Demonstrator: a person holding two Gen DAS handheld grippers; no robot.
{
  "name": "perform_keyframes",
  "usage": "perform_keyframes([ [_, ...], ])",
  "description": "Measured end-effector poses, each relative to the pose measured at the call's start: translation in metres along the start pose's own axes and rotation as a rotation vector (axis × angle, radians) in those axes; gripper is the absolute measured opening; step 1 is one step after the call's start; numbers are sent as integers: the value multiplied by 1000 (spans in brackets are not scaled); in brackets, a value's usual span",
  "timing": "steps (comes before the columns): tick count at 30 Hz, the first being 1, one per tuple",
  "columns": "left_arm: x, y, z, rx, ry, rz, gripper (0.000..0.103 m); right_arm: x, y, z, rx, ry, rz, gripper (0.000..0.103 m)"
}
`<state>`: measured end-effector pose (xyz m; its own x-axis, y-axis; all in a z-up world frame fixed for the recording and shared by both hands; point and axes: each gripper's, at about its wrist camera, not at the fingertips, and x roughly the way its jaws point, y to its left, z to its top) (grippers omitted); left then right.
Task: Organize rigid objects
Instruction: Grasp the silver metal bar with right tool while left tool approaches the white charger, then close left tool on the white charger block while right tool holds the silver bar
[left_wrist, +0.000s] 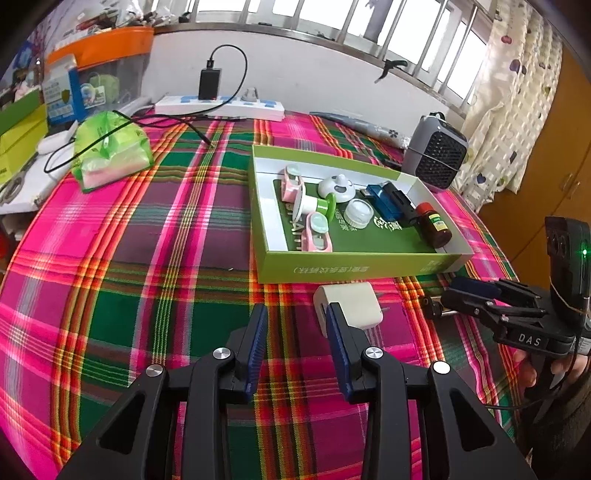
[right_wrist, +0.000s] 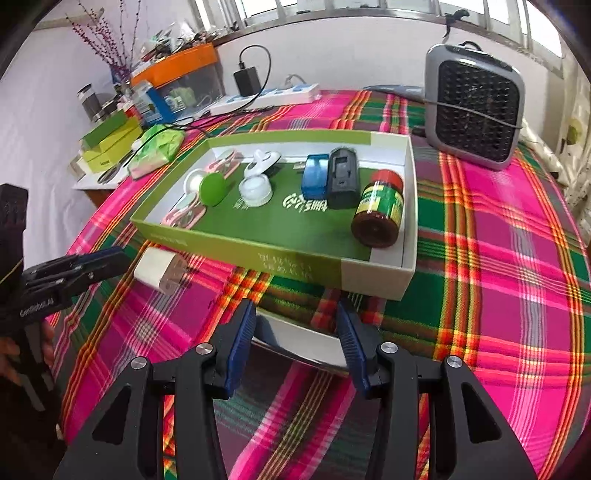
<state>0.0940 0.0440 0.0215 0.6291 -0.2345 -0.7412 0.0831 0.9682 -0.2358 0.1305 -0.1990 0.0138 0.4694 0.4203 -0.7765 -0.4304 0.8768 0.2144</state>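
A shallow green box (left_wrist: 351, 267) sits on the plaid cloth and holds a brown bottle (right_wrist: 378, 210), a blue block (right_wrist: 314, 177), a black block (right_wrist: 343, 177), a white cap (right_wrist: 255, 190) and pink clips (left_wrist: 316, 232). A white charger plug (left_wrist: 351, 306) lies in front of the box, just right of my left gripper (left_wrist: 295, 310). That gripper is open with only cloth between its fingers. My right gripper (right_wrist: 294, 306) stands open near the box's front wall, with a flat white object (right_wrist: 299, 339) lying between its fingers. I see no squeeze on it.
A grey fan heater (right_wrist: 474, 103) stands behind the box on the right. A white power strip (left_wrist: 221, 105) with a black adapter runs along the back wall. A green bag (left_wrist: 110, 147) and stacked boxes (right_wrist: 110, 144) crowd the left. A hand (left_wrist: 528, 365) holds the right gripper.
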Motion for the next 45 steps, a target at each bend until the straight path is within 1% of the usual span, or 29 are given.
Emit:
perform_keyframes([
  [7,3,-4,1,14,10,-8,32,-7,1,-13,-32,19,61,47],
  [10,3,-5,2,18,11,-9,32,-10,6,-18,-58,20,71,47],
  [13,4,-7,2,18,17,-12,32,-10,12,-21,-88,25,63,47],
  [16,6,-9,3,18,26,-26,32,-9,21,-23,-127,25,39,47],
  [20,9,-14,2,33,36,-36,32,-6,32,-24,-178,29,-29,47],
  [24,12,-19,1,47,51,-47,32,-4,38,-25,-192,26,-79,47],
  [26,13,-22,0,56,55,-51,32,-4,38,-26,-190,20,-91,47],
  [27,14,-23,0,59,58,-53,32,-4,39,-26,-189,19,-95,46],
  [29,15,-24,0,61,64,-57,32,-5,38,-27,-184,15,-104,40],
  [30,16,-25,-1,62,66,-60,32,-6,37,-27,-177,12,-110,35],
  [31,16,-26,-1,63,69,-59,32,-7,35,-27,-168,11,-111,32],
  [34,17,-30,-2,73,74,-58,32,-9,30,-28,-144,2,-118,26],
  [40,18,-41,-5,93,82,-54,32,-13,27,-32,-123,-7,-116,25],
  [45,19,-56,-9,124,90,-73,32,-17,26,-37,-121,-9,-111,24],
])
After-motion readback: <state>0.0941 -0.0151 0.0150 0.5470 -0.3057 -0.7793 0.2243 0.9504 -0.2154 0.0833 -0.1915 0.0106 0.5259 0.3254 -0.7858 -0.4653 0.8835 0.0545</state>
